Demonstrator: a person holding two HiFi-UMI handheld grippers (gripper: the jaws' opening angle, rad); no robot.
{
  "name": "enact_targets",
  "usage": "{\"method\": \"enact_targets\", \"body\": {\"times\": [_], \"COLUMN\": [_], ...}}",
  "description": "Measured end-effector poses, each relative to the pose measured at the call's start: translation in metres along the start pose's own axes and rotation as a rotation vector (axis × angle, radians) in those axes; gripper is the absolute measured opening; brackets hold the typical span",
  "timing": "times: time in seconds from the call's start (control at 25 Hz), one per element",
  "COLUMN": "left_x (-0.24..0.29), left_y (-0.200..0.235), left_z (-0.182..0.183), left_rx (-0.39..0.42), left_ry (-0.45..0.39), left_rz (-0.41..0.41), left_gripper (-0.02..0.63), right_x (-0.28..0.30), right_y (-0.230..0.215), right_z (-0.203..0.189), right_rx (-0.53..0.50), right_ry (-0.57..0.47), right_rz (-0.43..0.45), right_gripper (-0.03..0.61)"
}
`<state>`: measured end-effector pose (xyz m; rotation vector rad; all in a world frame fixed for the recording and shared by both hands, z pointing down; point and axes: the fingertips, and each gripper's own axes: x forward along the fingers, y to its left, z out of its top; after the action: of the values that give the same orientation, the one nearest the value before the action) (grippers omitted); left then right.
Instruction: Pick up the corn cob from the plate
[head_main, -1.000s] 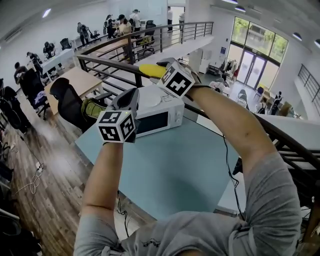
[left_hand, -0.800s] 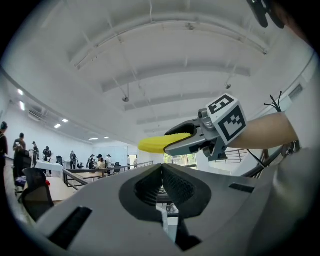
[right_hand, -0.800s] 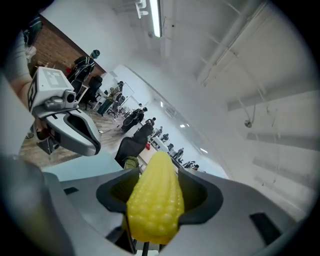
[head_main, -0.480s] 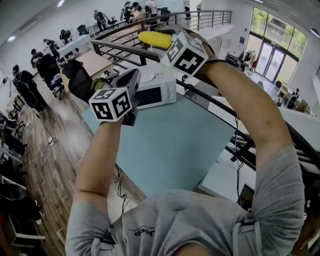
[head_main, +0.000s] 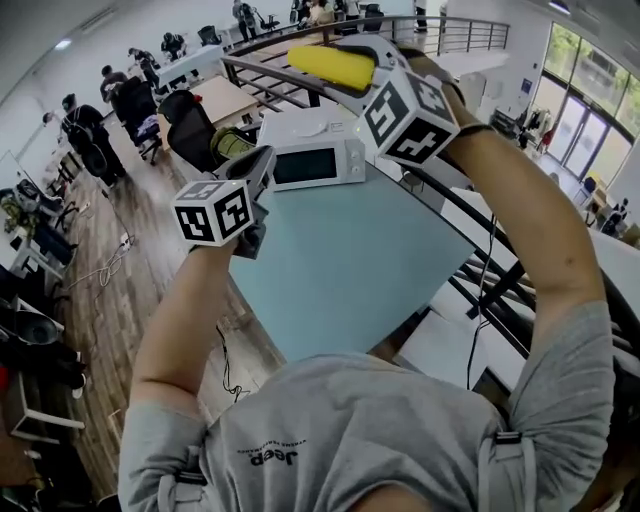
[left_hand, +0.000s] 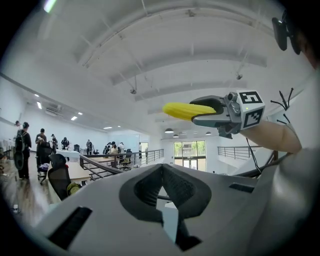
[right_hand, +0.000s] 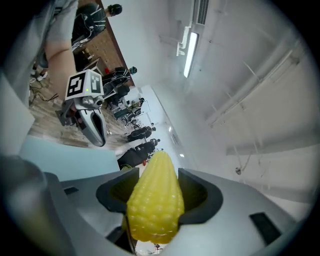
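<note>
Pale blue tabletop (head_main: 340, 280) close below. High above its far edge, right hand-held gripper (right_hand: 160, 197) clamped on the corn cob (right_hand: 152, 200), well clear of any plate, long axis running out along the jaws, tip pointing away. Lower and leftward, left hand-held gripper (left_hand: 162, 187), jaws together on nothing, farther from the cob. Beyond, white microwave (head_main: 315, 160), then railing (head_main: 300, 45) and open-plan office.

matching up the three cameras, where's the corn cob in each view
Head view: corn cob, top centre, above the microwave.
Left gripper view: corn cob, upper right of centre, against the ceiling.
Right gripper view: corn cob, bottom centre, between the jaws.
Shared landmark: right gripper, shut on it in every view.
</note>
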<state>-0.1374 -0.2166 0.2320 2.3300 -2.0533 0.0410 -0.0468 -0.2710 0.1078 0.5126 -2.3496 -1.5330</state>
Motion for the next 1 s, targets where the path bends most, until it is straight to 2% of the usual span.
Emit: {"method": "enact_targets", "body": {"times": [0.16, 0.32, 0.4, 0.52, 0.64, 0.84, 1.0], "left_x": [-0.023, -0.048, -0.064, -0.092, -0.117, -0.142, -0.152], "left_y": [0.000, 0.000, 0.005, 0.017, 0.037, 0.078, 0.092], "left_z": [-0.003, -0.013, -0.022, -0.040, -0.064, -0.109, -0.144], "left_rx": [-0.007, -0.008, -0.007, -0.021, -0.060, -0.129, -0.172], "left_ry": [-0.024, -0.039, -0.040, -0.033, -0.009, 0.048, 0.099], "left_rz": [-0.011, -0.049, -0.077, -0.118, -0.153, -0.192, -0.236], "left_gripper": [0.018, 0.018, 0.018, 0.018, 0.018, 0.018, 0.018], "right_x": [-0.023, -0.029, -0.025, -0.017, -0.007, 0.017, 0.027], "right_y": [0.015, 0.036, 0.054, 0.087, 0.121, 0.163, 0.193], "right_z": [0.014, 0.031, 0.043, 0.064, 0.081, 0.099, 0.107], "right_rx": [-0.084, -0.265, -0.348, -0.420, -0.425, -0.346, -0.290], "right_ry": [-0.001, 0.046, 0.076, 0.112, 0.146, 0.196, 0.249], "right_rz": [-0.022, -0.064, -0.061, -0.035, 0.008, 0.076, 0.137], "right_gripper": [0.252, 0.252, 0.252, 0.252, 0.252, 0.252, 0.252]}}
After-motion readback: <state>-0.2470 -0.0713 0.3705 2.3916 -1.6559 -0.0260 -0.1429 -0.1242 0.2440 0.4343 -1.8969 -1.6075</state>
